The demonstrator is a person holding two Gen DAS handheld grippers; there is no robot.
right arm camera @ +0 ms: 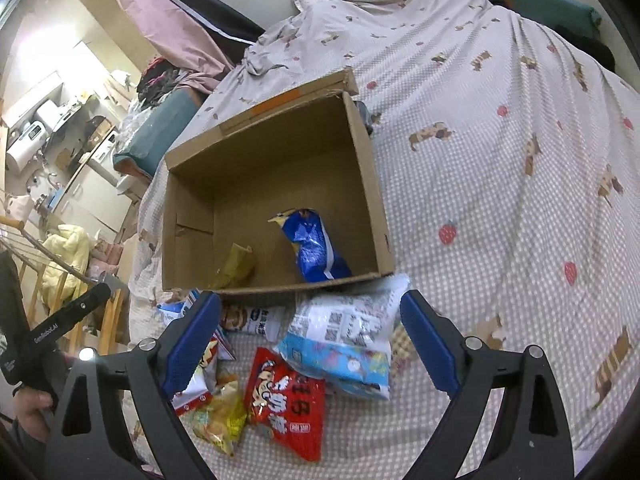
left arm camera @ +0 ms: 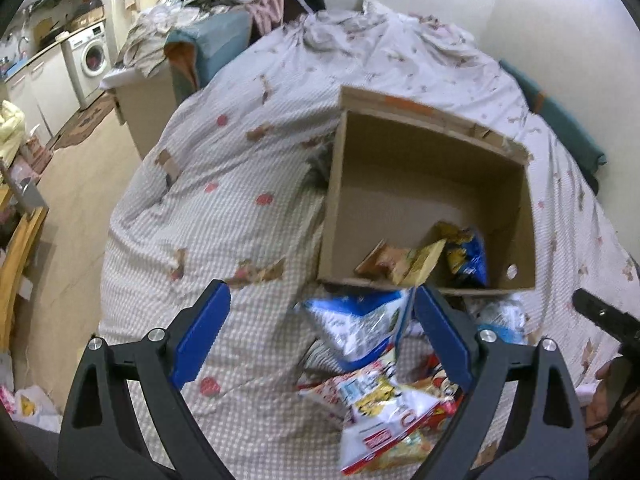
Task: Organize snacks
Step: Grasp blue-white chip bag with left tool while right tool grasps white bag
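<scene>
- The bed (right arm camera: 500,184), in a checked cover with dogs and strawberries, is filling most of both frames.
- The cardboard box (right arm camera: 372,184) is sitting open at frame centre, just above the right gripper (right arm camera: 310,344); in the left view the box (left arm camera: 340,200) is lying right of centre.
- Inside the box a blue snack bag (right arm camera: 312,244) is leaning near the right wall and a yellow packet (right arm camera: 236,266) is resting low left.
- The white-and-blue bag (right arm camera: 344,340), printed with QR codes, is lying between the right gripper's spread blue fingers (right arm camera: 192,340), which are gripping nothing.
- The red snack bag (right arm camera: 286,404), printed with large characters I cannot read, is lying just below it.
- The left gripper (left arm camera: 320,336) is also standing wide open and empty, its right finger (left arm camera: 440,340) overlapping the snack pile (left arm camera: 380,400).
- Only the left view is showing a washing machine (left arm camera: 90,60) at upper left.
- The other gripper's black handle (right arm camera: 60,328), at the right view's left edge, is reading "GenRobot.AI".
</scene>
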